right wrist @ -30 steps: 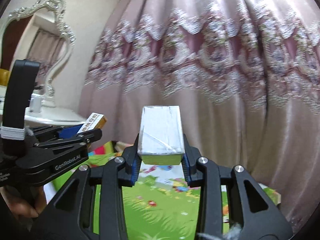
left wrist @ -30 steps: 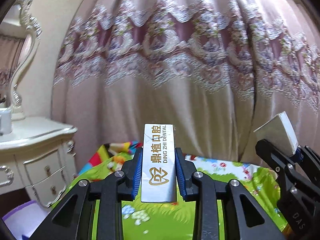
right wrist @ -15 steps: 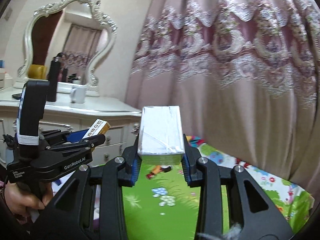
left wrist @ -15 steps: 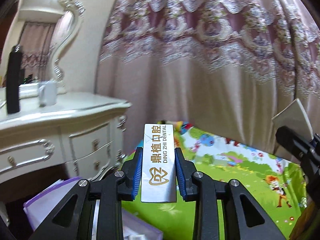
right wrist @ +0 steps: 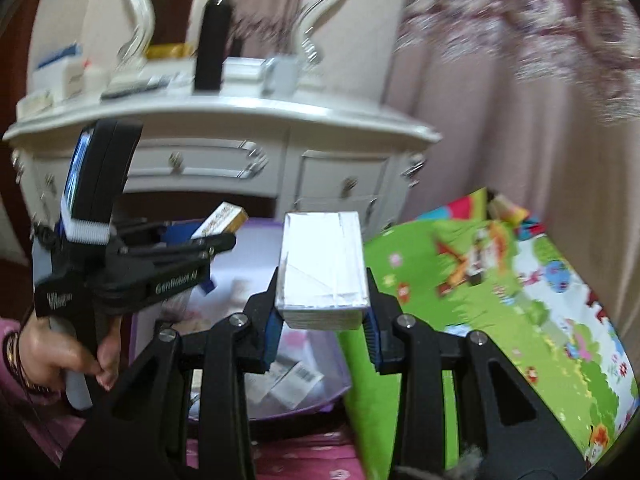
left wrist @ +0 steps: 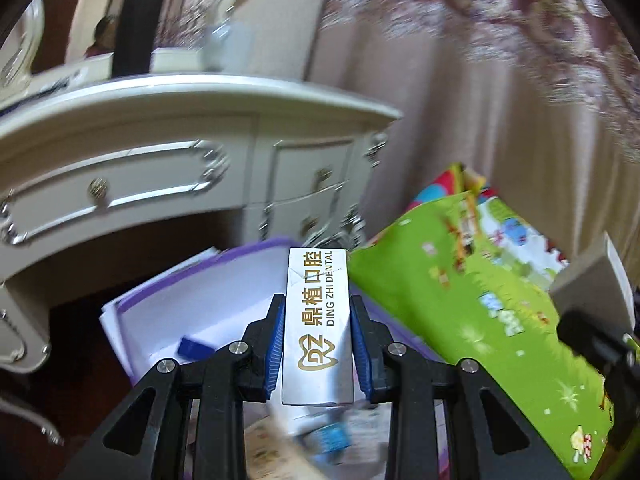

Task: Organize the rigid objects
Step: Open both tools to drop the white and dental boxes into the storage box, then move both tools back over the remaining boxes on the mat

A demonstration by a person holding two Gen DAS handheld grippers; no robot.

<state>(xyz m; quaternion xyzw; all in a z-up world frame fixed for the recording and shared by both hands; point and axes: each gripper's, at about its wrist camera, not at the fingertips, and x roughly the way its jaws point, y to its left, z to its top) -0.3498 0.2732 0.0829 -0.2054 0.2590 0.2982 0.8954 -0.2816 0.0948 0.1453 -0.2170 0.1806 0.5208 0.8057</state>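
Both boxes lowered; right wrist shows hand.

Two tongs: the left tongs and the right tongs. Two small boxes, one per tongs: a silver box lettered DING ZHI DENTAL and a plain silver-white box. One purple-rimmed bin with several small packets inside, too blurred to count. One white dressing counter, one ornate mirror, one black upright bottle, one pale mug. One green play mat. One hand.
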